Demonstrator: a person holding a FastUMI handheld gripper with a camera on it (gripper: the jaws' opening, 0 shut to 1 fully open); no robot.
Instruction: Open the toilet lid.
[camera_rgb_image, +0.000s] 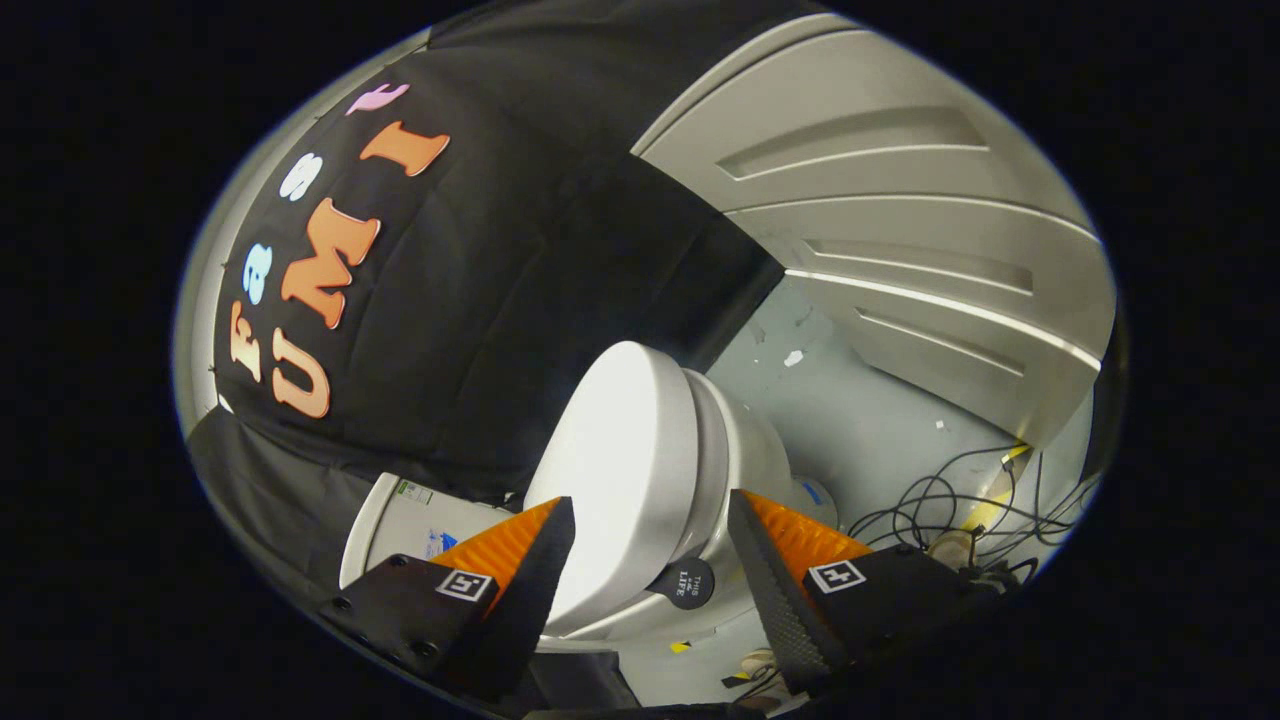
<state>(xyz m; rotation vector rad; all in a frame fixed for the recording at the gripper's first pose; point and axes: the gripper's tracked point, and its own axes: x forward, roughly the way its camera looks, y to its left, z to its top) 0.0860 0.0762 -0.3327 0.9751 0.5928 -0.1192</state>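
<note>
I see the glossy white toilet lid (625, 470) lying closed over the bowl, between my gripper's (650, 555) spread, empty fingers.

White toilet lid (625, 470) down on bowl (745, 470), between spread orange fingers (510, 545) of gripper (650, 545), untouched. Tangled black cables (950, 505) on floor beyond.

The toilet lid (620, 470) is showing glossy white, w/ the bowl (745, 450) and tank (400, 520) matching white, and a small round black tag (683, 583) is hanging at the lid's edge. The gripper (650, 560) is showing orange ribbed fingers (505, 545) w/ black dotted pads and black bases carrying white square markers. The door (900, 230) is looking grey-white, the floor (860, 420) pale grey w/ white flecks, the cables (950, 500) black.
</note>
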